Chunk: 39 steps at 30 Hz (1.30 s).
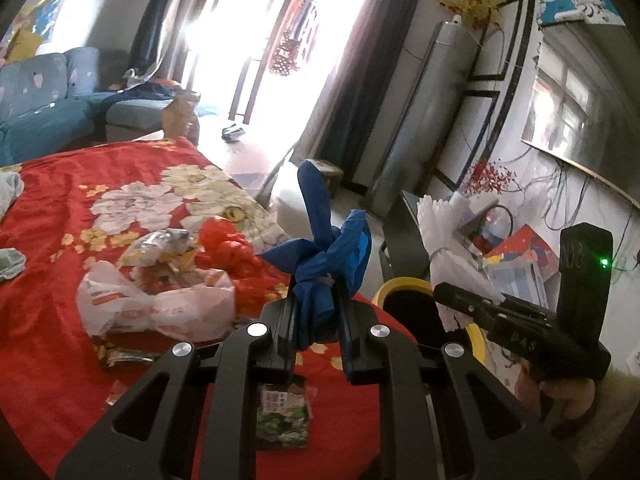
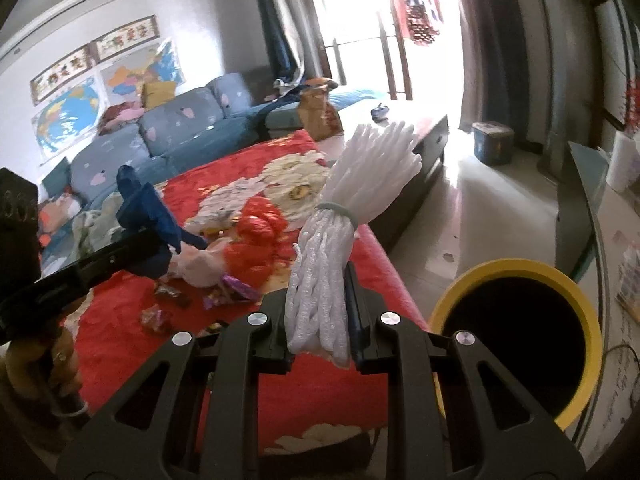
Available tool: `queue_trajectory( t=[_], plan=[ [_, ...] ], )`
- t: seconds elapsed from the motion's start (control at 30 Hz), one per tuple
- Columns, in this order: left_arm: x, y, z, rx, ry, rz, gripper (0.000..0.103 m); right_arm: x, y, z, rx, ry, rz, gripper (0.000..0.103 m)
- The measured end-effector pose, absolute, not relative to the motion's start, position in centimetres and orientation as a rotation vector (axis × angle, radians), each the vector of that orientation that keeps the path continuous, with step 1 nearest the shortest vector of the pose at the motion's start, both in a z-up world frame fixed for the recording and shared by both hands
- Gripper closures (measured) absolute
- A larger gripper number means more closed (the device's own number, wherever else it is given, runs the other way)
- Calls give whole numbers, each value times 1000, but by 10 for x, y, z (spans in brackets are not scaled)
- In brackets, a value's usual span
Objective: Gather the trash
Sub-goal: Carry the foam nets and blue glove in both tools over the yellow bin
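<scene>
A person carries 2 pieces of trash at once toward a yellow-rimmed bin (image 2: 516,336) standing off the right edge of a table draped in a red floral cloth (image 1: 72,184). The left gripper (image 1: 316,312) is clamped on a knotted blue plastic bag (image 1: 328,256), its loose ends sticking up above the jaws; the right gripper (image 2: 320,312) is closed on a bundle of white foam netting (image 2: 348,216) cinched at the waist by a pale band. From the right wrist view the bin's dark mouth sits near and to the right of the gripper, not yet beneath the bundle; from the left wrist view the bin shows beyond the table edge, partly hidden by the other tool. More litter waits on the cloth: a crumpled red plastic bag (image 1: 224,248), a white printed carrier bag (image 1: 152,304), foil snack wrappers (image 1: 164,248) and a green packet (image 1: 282,412) near the left gripper. The step in hand appears to be the carry to the bin. The next move probably calls for bringing each load over the opening before letting go, 1 at a time if the mouth proves tight, since light film and foam could catch on the rim or drift onto the floor.
</scene>
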State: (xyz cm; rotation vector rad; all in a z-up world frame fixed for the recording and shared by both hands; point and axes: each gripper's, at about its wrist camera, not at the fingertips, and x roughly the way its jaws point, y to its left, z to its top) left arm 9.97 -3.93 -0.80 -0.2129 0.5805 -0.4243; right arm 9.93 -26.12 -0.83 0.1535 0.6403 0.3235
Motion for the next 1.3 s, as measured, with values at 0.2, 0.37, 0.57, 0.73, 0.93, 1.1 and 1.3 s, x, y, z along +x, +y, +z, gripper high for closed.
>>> queue_trajectory(
  t=[0.2,0.37,0.57,0.73,0.93,1.1,1.3],
  plan=[
    [107,-61,-12,-191,599,-460,87,98,-282,-17,190,655,260,88],
    [113,-80,-16,-172,612,-491,87,99,-299,-25,219,667,212,88],
    [119,-103,-22,-148,632,-526,87,101,-316,-31,250,680,161,88],
    [124,-123,-27,-128,646,-555,87,102,-332,-37,279,687,127,88],
    [131,-144,-32,-104,664,-591,87,103,-348,-44,314,694,87,88],
    [134,-162,-39,-81,680,-616,87,104,-361,-51,335,704,51,88],
    [138,-181,-49,-60,710,-640,87,104,-374,-59,359,718,16,88]
  ],
)
